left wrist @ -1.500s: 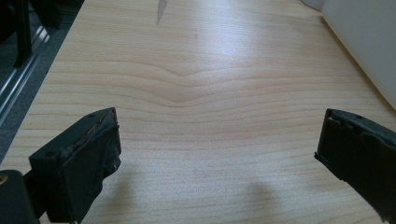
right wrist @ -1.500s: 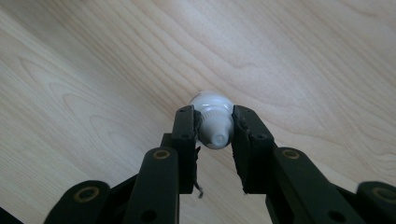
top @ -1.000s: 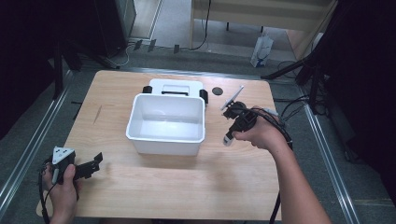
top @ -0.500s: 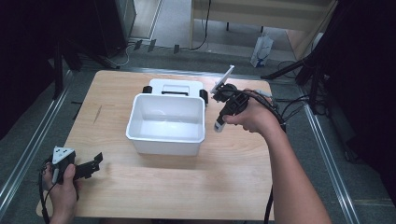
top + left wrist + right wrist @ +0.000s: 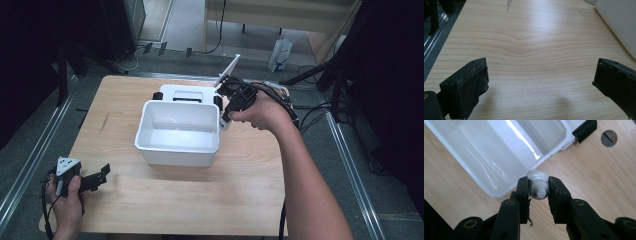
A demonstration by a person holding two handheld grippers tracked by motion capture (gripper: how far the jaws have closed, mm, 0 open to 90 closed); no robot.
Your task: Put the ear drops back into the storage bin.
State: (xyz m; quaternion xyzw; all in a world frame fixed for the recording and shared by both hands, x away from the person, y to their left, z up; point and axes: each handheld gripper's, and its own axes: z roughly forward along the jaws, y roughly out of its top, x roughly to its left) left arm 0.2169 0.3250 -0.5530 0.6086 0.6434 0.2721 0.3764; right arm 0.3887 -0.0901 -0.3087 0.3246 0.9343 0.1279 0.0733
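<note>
Toothpaste-like white tube, clamped at its cap end between the right gripper jaws, hangs at the white bin's three o'clock rim, not yet released inside, while the left gripper rests open at seven o'clock.

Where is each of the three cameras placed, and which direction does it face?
High view: above the person's side, facing forward and down on the wooden table; both forearms show.
Left gripper view: on the left tool, facing bare tabletop; open jaws show.
Right gripper view: on the right tool, clamping a white tube.
Shared: the white rectangular plastic tub.
</note>
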